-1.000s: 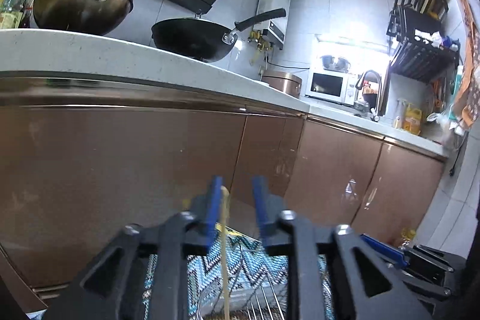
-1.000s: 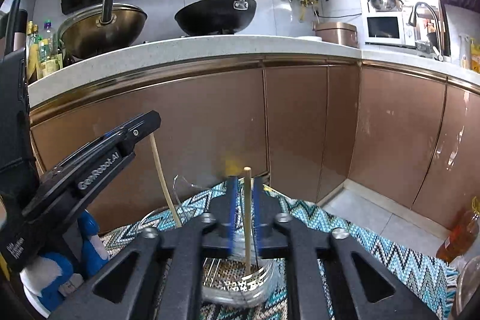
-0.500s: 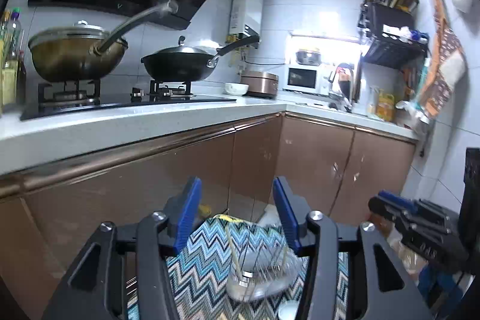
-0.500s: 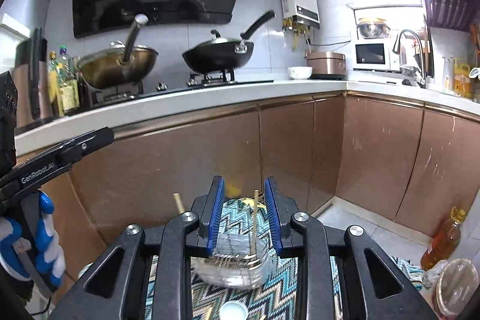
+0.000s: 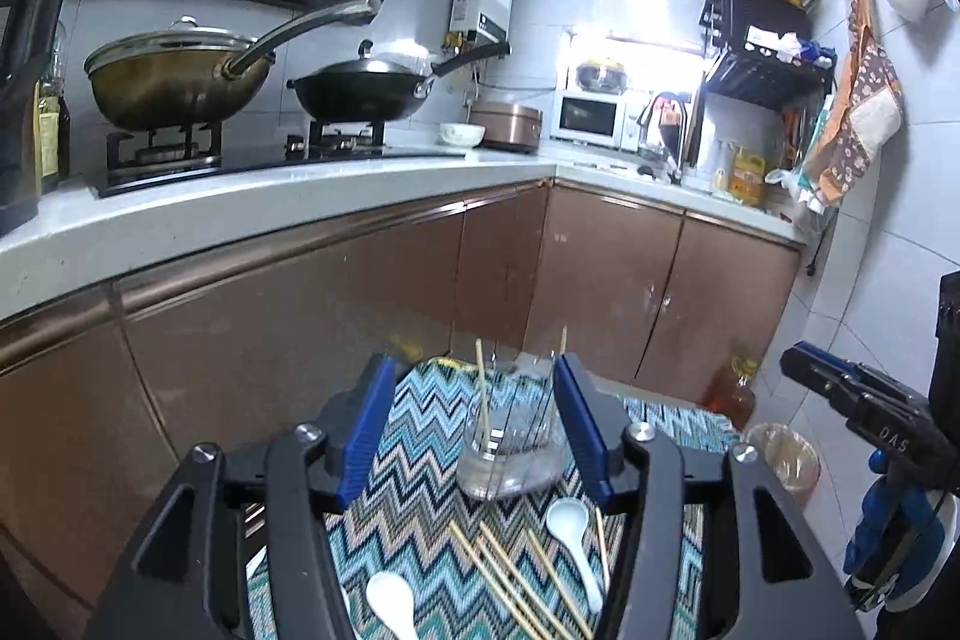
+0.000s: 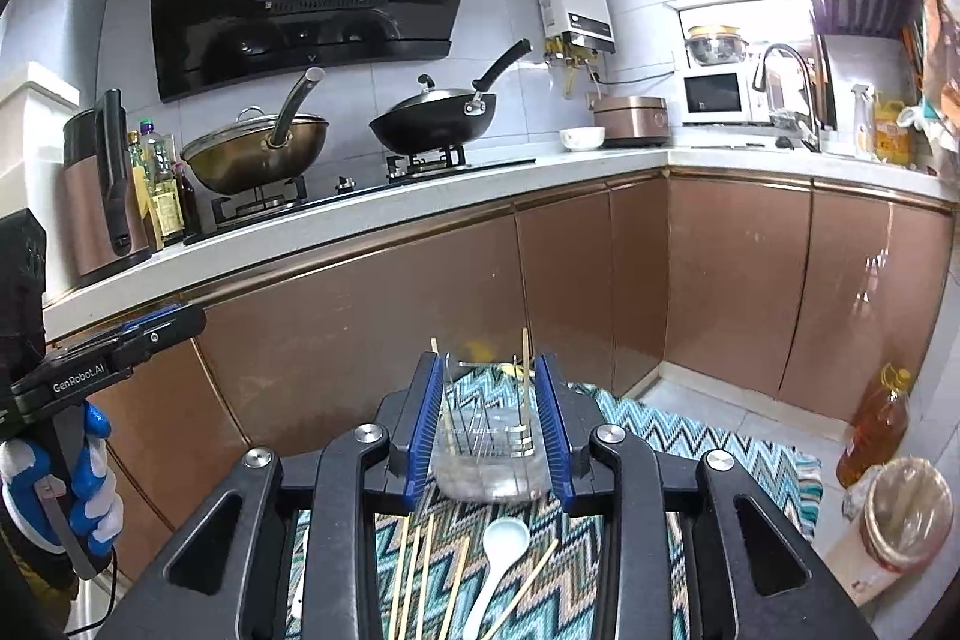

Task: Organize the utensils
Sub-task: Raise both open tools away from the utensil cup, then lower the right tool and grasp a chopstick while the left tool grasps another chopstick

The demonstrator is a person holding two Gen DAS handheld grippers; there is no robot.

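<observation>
Wooden chopsticks (image 5: 482, 388) upright in glass holder (image 5: 510, 460)

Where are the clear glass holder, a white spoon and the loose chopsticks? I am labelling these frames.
clear glass holder (image 6: 492, 466): right wrist view, lower front wall.
white spoon (image 6: 506, 535): right wrist view, its bowl.
loose chopsticks (image 5: 510, 574): left wrist view, mid-shaft, lying on the mat.

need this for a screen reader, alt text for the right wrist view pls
The right gripper, open and empty, hangs over a clear holder with two chopsticks standing in it on a zigzag mat; nearer lie loose chopsticks and a white spoon.
</observation>
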